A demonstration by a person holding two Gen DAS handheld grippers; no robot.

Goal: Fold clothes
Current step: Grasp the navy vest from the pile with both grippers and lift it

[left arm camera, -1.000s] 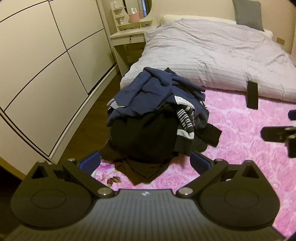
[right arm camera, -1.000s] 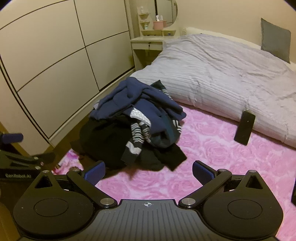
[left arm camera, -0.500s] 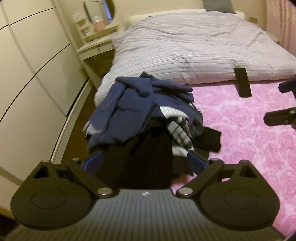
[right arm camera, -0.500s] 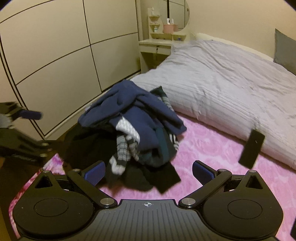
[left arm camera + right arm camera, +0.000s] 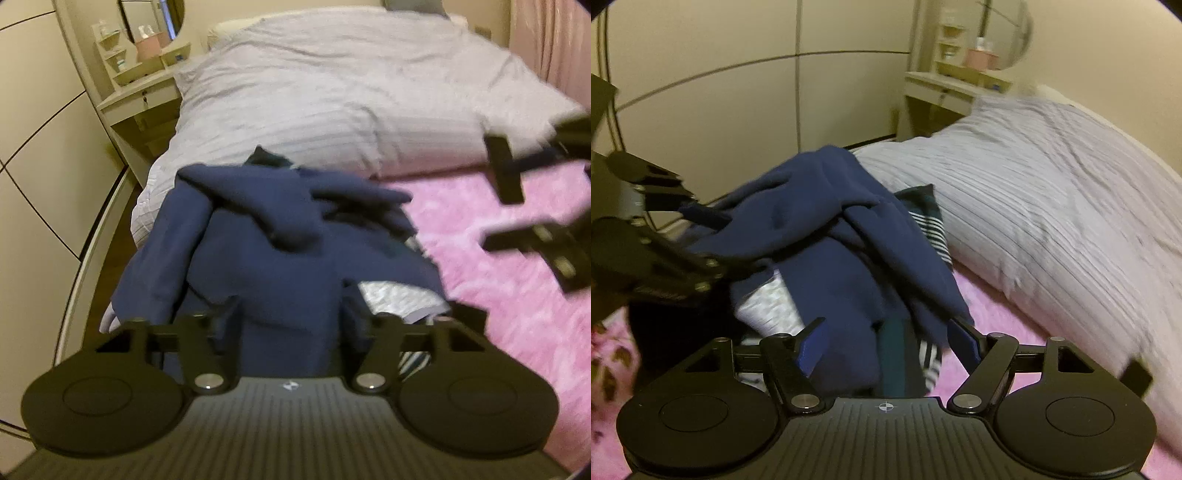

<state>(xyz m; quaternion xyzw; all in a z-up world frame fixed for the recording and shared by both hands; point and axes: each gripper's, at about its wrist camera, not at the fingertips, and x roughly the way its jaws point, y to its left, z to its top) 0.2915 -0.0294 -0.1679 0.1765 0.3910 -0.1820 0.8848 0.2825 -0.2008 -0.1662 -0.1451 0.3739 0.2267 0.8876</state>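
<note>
1. The pile of clothes (image 5: pixel 280 251) sits on the pink rug (image 5: pixel 509 295), right against the edge of the grey bedding (image 5: pixel 332 92). The navy top (image 5: pixel 266 266) is draped over the rest, so that is the piece I take first.

2. My left tongs (image 5: pixel 288 325) are directly behind that navy top, pointing down into it. A fold of navy cloth fills the gap between the jaws, which stand at a middling width. I cannot tell for sure whether the pads are pressing yet, since the picture is blurred.

3. My right tongs (image 5: pixel 886 343) come at the pile from its other flank, and they are wider. Navy cloth and a striped piece (image 5: pixel 931 354) lie between the jaws, but the pads look clear of them.

4. The navy top runs roughly away from me toward the bedding. My two tongs flank it side by side — the left looks the deeper in.

5. A second ago the pile lay well ahead of both tongs, with rug showing in between. Now both are down in it, and the jaws of both have just been closing around cloth — the left further than the right.

6. I judge the next move to be a lift, which needs a firm pinch on the navy top alone.
</note>
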